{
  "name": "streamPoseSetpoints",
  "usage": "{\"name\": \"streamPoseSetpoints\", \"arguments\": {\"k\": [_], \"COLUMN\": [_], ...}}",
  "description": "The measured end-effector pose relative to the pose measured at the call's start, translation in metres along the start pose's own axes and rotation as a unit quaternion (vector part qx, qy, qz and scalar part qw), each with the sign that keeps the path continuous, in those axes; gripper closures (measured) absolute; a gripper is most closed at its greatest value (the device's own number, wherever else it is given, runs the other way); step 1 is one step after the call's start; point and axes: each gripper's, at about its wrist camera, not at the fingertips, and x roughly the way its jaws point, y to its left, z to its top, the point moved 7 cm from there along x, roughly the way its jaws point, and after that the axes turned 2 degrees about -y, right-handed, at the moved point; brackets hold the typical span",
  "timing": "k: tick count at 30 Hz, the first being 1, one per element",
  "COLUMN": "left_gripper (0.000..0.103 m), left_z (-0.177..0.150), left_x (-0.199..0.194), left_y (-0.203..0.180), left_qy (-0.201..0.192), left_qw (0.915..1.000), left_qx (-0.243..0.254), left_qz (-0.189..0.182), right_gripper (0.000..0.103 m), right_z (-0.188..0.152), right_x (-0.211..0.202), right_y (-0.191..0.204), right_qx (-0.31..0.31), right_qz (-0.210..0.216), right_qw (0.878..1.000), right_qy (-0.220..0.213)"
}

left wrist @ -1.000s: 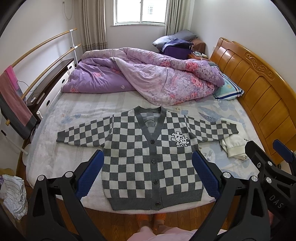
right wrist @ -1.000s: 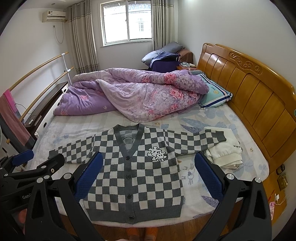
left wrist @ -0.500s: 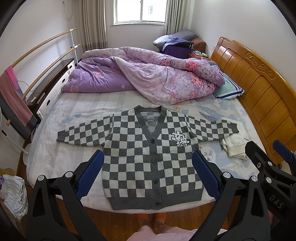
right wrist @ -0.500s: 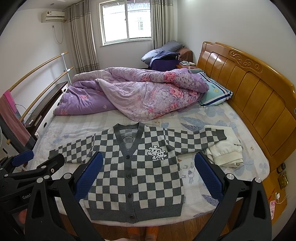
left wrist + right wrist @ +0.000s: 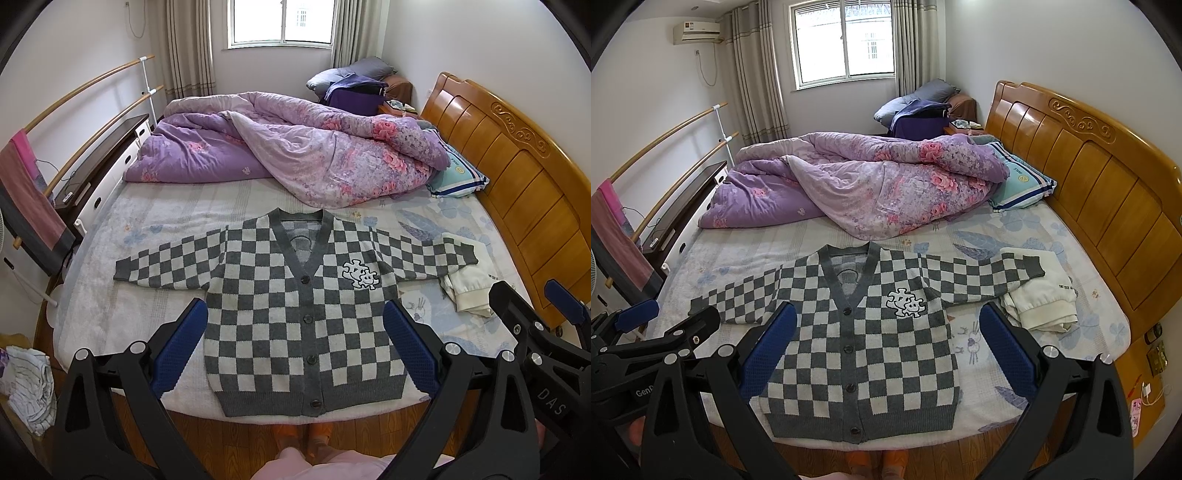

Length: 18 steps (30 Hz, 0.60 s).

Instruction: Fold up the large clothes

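Observation:
A grey and white checked cardigan [image 5: 295, 314] lies flat and buttoned on the bed, sleeves spread out, hem at the near edge; it also shows in the right wrist view [image 5: 864, 347]. Its right sleeve cuff rests on a folded cream garment [image 5: 469, 288]. My left gripper [image 5: 295, 347] is open and empty, held above the near bed edge in front of the cardigan. My right gripper [image 5: 886, 350] is open and empty beside it; it also shows at the right in the left wrist view [image 5: 532, 314].
A rumpled purple floral quilt [image 5: 288, 155] fills the far half of the bed. A striped pillow [image 5: 458, 177] lies by the wooden headboard [image 5: 517, 162] on the right. A rail with a hanging towel [image 5: 29, 206] stands left. Wooden floor runs below the bed edge.
Both grippers have drawn back and risen slightly, so the cardigan sits a little lower and smaller in view. Nothing on the bed has moved.

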Motion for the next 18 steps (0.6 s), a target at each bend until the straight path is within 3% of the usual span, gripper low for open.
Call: {"name": "streamPoseSetpoints", "arguments": {"k": [12,18], "left_gripper": [0.007,0.007], "left_z": [0.0,-0.001], "left_x": [0.001,0.001], "left_y": [-0.001,0.0], "left_qy": [0.002,0.003], "left_qw": [1.0,1.0], "left_qx": [0.0,-0.001], "left_qz": [0.0,0.001], "right_gripper": [0.007,0.007], "right_z": [0.0,-0.017], "right_x": [0.001,0.0], "right_y": [0.0,0.005], "right_qx": [0.002,0.002], "right_qz": [0.001,0.004], "right_qw": [1.0,1.0], "right_qy": [0.003,0.006]}}
